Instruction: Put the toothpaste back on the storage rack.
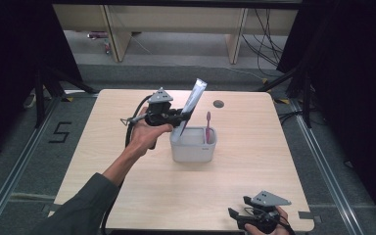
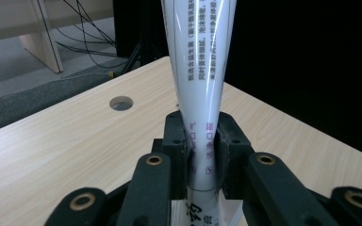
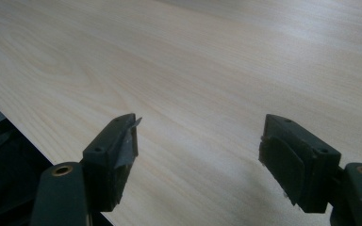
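Observation:
My left gripper [image 1: 181,117] is shut on a white toothpaste tube [image 1: 194,98] near its lower end; the tube tilts up and to the right, with its bottom over the left rim of a white box-shaped holder [image 1: 193,149] at the table's middle. A pink toothbrush [image 1: 208,122] stands upright in the holder's right side. In the left gripper view both pads of the left gripper [image 2: 201,136] press on the printed tube [image 2: 198,70]. Near the table's front right corner my right gripper [image 1: 237,215] rests low, open, with nothing between the jaws of the right gripper [image 3: 198,141].
The light wooden table [image 1: 127,171] has a round cable hole [image 1: 219,104] behind the holder, also visible as the hole [image 2: 121,103] in the left gripper view. Black curtains stand at both sides, and cables and desk legs lie on the floor beyond.

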Available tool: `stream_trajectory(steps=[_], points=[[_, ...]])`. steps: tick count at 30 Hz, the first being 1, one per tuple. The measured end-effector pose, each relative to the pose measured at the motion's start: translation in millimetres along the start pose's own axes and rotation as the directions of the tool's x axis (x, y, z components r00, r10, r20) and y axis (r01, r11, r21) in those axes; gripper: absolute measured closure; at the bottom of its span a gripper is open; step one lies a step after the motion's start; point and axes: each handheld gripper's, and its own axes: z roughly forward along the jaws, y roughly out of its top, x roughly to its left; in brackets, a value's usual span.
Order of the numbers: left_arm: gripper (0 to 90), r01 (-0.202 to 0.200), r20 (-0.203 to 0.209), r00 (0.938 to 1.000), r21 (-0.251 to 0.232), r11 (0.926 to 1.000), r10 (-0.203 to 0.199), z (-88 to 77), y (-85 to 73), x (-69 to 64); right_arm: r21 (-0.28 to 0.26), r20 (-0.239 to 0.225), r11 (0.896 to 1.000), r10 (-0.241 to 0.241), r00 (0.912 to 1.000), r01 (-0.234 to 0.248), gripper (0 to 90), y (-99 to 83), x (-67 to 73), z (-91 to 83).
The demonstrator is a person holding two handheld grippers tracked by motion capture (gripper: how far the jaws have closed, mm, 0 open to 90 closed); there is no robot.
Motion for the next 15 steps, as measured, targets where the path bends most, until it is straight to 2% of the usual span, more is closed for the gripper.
stream_trajectory(steps=[1, 5, 6, 7, 8, 11, 12, 15], points=[[76.5, -0.002, 0.004, 1.0, -0.002, 1.0, 0.002, 2.6, 0.2, -0.9, 0.006, -0.008, 1.0, 0.027, 0.9996, -0.027, 28.6, -0.6, 1.5, 0.2], [76.5, -0.011, 0.004, 0.9999, -0.019, 0.9998, 0.011, 15.6, 0.1, -5.3, 0.009, -0.013, 1.0, 0.026, 0.9996, -0.026, 28.6, -0.6, 0.6, -0.2], [76.5, -0.01, 0.004, 0.9999, -0.018, 0.9998, 0.01, 18.1, -0.1, -6.0, 0.019, -0.021, 0.999, 0.046, 0.9987, -0.046, 28.6, -0.6, 1.6, -0.4], [76.4, -0.013, 0.005, 0.9999, -0.016, 0.9998, 0.013, 20.8, -0.6, -6.2, 0.016, -0.021, 0.999, 0.044, 0.9988, -0.044, 28.6, -0.8, 1.3, -0.5], [76.4, -0.014, 0.003, 0.9999, -0.015, 0.9998, 0.015, 23.4, -1.3, -6.6, 0.003, -0.005, 1.0, 0.009, 0.9999, -0.009, 28.6, -0.7, -1.2, -1.0], [76.4, -0.024, 0.004, 0.9997, -0.012, 0.9996, 0.024, 29.8, -3.9, -7.0, 0.0, -0.006, 1.0, 0.013, 0.9999, -0.013, 28.6, -0.8, -1.2, -1.0], [76.4, -0.027, 0.006, 0.9996, -0.017, 0.9995, 0.027, 31.7, -4.8, -6.9, -0.003, 0.001, 1.0, 0.0, 1.0, 0.0, 28.6, -0.9, -2.0, -1.3], [76.5, -0.032, 0.004, 0.9995, -0.026, 0.9992, 0.032, 36.0, -7.0, -6.9, 0.005, -0.023, 1.0, 0.014, 0.9996, -0.014, 28.6, -1.1, -1.4, -0.4]])
